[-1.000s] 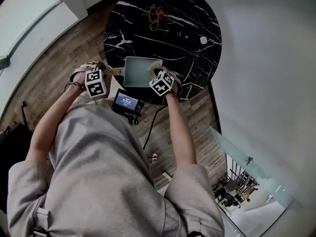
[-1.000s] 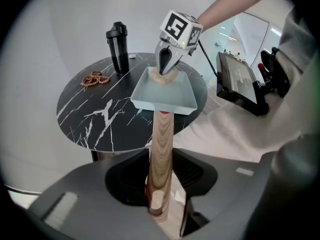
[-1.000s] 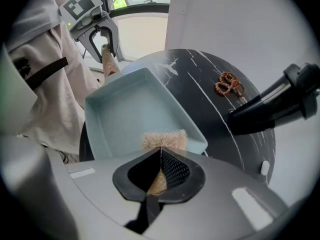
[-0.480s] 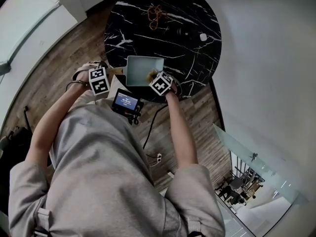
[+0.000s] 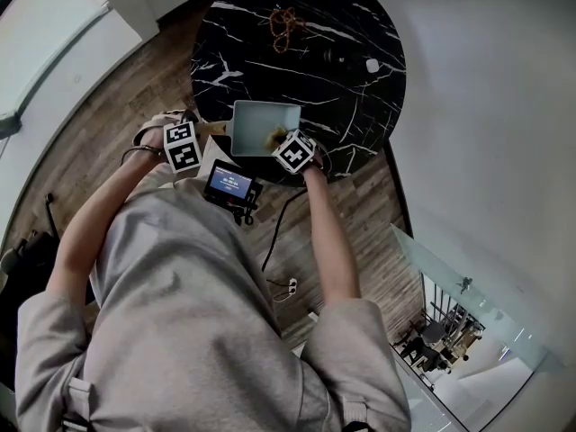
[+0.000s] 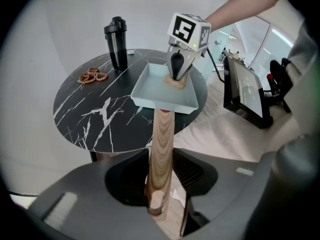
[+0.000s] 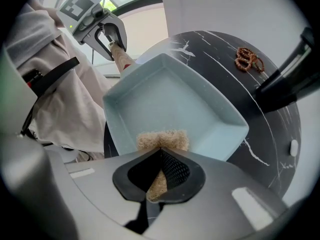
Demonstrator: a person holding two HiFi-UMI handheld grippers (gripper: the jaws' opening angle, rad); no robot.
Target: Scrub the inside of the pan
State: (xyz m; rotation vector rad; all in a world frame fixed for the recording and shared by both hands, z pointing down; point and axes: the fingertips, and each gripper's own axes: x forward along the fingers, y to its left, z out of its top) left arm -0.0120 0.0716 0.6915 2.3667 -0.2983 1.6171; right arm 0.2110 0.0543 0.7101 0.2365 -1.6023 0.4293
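Observation:
A pale blue square pan (image 5: 256, 118) sits at the near edge of the black marble table (image 5: 342, 88). Its wooden handle (image 6: 161, 149) points at the person, and my left gripper (image 6: 160, 199) is shut on it. My right gripper (image 7: 161, 176) is shut on a tan scrub pad (image 7: 162, 140). The pad presses on the pan's floor (image 7: 170, 101) by its near wall. In the head view the left gripper (image 5: 202, 130) is at the pan's left and the right gripper (image 5: 281, 139) at its near right corner.
A brown bead bracelet (image 5: 285, 27) lies at the table's far side. A black shaker bottle (image 6: 116, 42) and a small white object (image 5: 372, 65) stand to the right of it in the head view. A screen device (image 5: 229, 185) hangs at the person's waist.
The right gripper drew the pad from the pan's far right side toward its near wall. The pan shifted slightly. The left gripper kept its hold on the handle.

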